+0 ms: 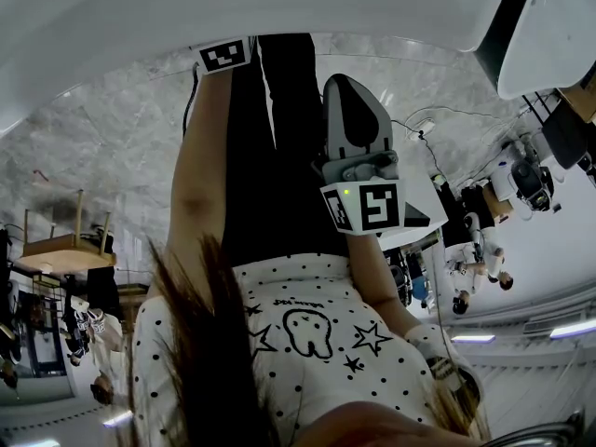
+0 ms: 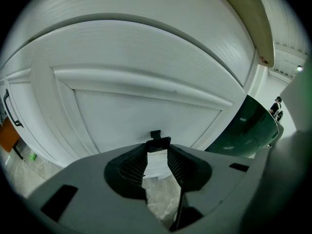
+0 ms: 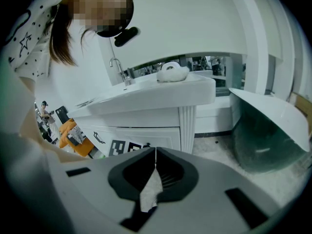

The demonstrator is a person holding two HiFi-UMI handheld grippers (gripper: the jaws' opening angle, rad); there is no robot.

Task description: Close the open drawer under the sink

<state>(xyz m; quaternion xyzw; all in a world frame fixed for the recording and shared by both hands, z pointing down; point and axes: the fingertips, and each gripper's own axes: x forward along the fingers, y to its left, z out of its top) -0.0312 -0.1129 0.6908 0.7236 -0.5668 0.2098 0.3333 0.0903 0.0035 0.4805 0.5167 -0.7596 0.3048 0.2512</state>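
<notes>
In the left gripper view, my left gripper (image 2: pixel 158 144) is right up against the white panelled drawer front (image 2: pixel 146 106) under the sink. Its jaws are closed on a small black handle (image 2: pixel 160 141) at their tips. The head view shows only the left gripper's marker cube (image 1: pixel 224 56), close under the white cabinet (image 1: pixel 233 7). My right gripper (image 3: pixel 155 151) is shut on nothing and held back from the vanity; its dark jaws point up in the head view (image 1: pixel 348 84). From there I see the sink counter (image 3: pixel 161 89), the faucet (image 3: pixel 117 68) and the left marker cube (image 3: pixel 127 148).
A dark green bin with a white swing lid (image 3: pixel 265 130) stands on the floor right of the vanity. A black handle (image 3: pixel 99 138) shows on a cabinet front further left. The person's dotted shirt (image 1: pixel 307 343) fills the lower head view. Other people stand far off (image 1: pixel 480 259).
</notes>
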